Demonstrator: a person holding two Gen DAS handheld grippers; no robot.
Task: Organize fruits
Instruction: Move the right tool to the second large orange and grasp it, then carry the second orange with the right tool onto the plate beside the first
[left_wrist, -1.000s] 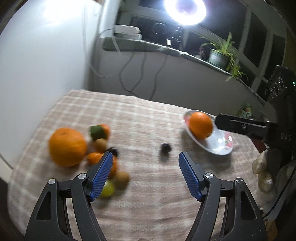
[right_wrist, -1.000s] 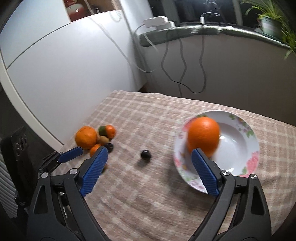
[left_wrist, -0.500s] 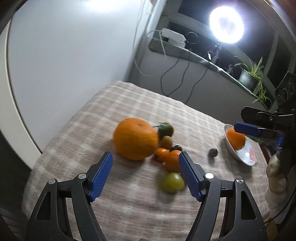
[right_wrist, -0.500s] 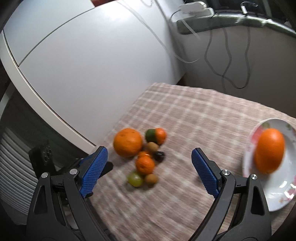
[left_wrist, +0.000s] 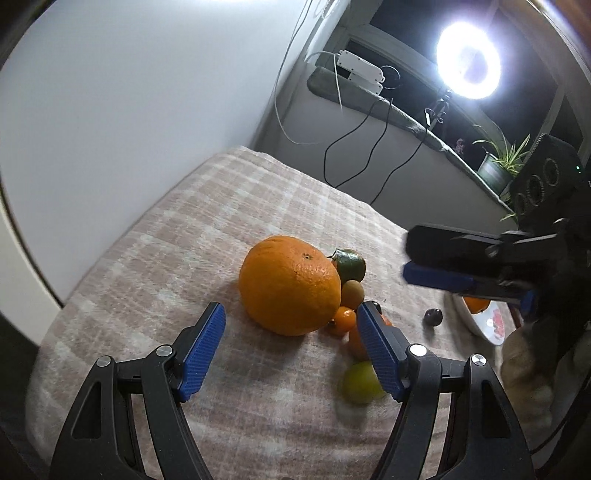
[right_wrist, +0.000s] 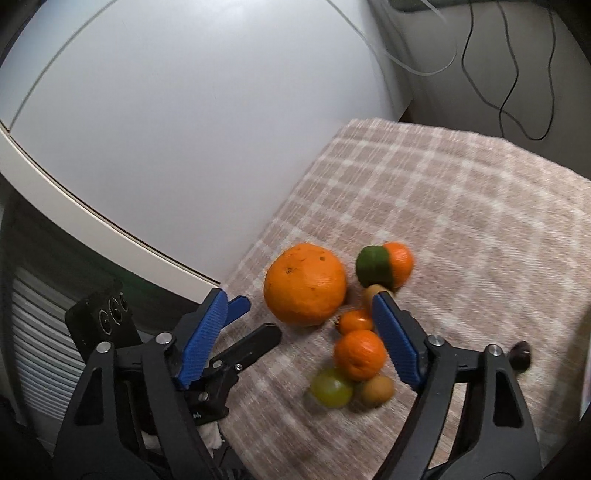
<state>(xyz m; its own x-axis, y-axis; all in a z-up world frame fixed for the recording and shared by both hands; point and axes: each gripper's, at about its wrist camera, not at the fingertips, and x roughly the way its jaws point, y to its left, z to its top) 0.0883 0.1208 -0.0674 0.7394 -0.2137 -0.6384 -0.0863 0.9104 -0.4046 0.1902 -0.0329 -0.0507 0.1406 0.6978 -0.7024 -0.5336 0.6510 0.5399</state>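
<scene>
A large orange (left_wrist: 289, 284) lies on the checked tablecloth (left_wrist: 221, 206) with several small fruits beside it: a green-and-orange tangerine (left_wrist: 349, 264), a kiwi (left_wrist: 352, 294), small tangerines (left_wrist: 341, 320) and a yellow-green fruit (left_wrist: 360, 382). My left gripper (left_wrist: 290, 345) is open and empty, just short of the large orange. My right gripper (right_wrist: 301, 341) is open and empty above the same pile; the large orange (right_wrist: 306, 284) and a tangerine (right_wrist: 360, 354) show between its fingers. A dark plum (left_wrist: 433, 316) lies apart. A white plate (left_wrist: 480, 326) holds another orange (left_wrist: 477, 303).
A white cabinet wall (left_wrist: 129, 110) runs along the table's left edge. A sill with cables, a power strip (left_wrist: 360, 72), a ring light (left_wrist: 468, 64) and a potted plant (left_wrist: 498, 166) lies behind. The right gripper's body (left_wrist: 498, 258) hangs over the table's right side.
Both grippers have swung left from the plate toward the fruit pile and come closer to it. The large orange now sits right in front of the left gripper. Both stay open.
</scene>
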